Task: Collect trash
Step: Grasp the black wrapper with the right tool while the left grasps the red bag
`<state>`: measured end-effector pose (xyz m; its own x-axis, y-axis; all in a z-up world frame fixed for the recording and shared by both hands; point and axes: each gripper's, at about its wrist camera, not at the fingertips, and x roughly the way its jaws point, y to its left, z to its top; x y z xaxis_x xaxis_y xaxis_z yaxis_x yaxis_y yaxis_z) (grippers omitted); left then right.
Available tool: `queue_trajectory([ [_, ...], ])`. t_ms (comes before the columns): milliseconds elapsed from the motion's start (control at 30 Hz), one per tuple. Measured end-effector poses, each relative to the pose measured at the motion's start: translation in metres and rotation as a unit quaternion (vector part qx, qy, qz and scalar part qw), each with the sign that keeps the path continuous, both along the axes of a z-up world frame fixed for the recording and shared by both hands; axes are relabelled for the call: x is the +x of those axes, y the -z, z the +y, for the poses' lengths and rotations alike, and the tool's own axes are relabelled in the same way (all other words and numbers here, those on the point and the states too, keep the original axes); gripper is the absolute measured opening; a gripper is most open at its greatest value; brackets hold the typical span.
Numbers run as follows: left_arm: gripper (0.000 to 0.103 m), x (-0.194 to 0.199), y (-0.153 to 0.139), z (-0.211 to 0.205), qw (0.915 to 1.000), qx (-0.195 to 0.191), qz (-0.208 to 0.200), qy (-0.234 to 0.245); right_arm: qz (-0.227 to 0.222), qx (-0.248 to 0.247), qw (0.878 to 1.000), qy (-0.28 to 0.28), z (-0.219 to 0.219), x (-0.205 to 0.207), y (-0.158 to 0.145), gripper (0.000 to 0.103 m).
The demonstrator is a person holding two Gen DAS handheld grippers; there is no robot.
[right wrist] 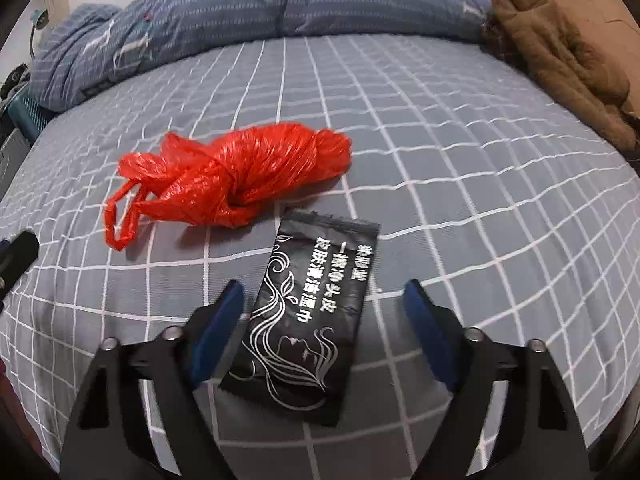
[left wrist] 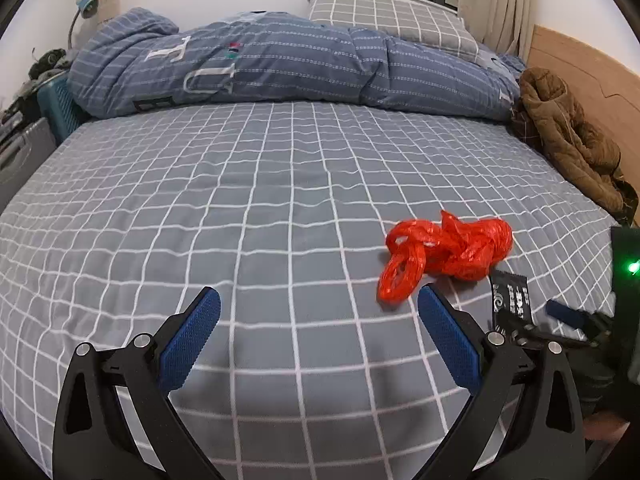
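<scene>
A crumpled red plastic bag (left wrist: 448, 256) lies on the grey checked bed sheet (left wrist: 240, 200), just beyond my left gripper's right finger. It also shows in the right wrist view (right wrist: 236, 180). A black wet-wipe sachet with white print (right wrist: 308, 312) lies flat on the sheet between the open fingers of my right gripper (right wrist: 324, 292); the fingers stand apart from it. The sachet also shows in the left wrist view (left wrist: 510, 296). My left gripper (left wrist: 318, 300) is open and empty over the sheet, left of the bag.
A rolled blue striped duvet (left wrist: 280, 64) lies across the far side of the bed, with a checked pillow (left wrist: 392, 20) behind it. A brown jacket (left wrist: 568, 136) is bunched at the right against the wooden headboard (left wrist: 592, 72). A teal crate (left wrist: 56, 104) stands off the left edge.
</scene>
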<state>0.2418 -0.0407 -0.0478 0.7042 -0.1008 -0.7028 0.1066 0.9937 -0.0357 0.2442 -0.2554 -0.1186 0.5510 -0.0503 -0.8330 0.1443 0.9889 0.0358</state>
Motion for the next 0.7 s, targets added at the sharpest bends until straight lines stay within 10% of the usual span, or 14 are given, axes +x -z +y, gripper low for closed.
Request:
queue_trajectory([
  [467,0.097,0.033,-0.002,-0.046,0.9995,0.015,-0.013,0.022,0.008,0.003,0.999,-0.040,0.004,0.010,0.003,0.017],
  [700,0.097,0.048,0.007,-0.089,0.9986,0.019,-0.009,0.049,-0.020,-0.008,0.998,-0.053,-0.015,-0.002,-0.017,0.015],
])
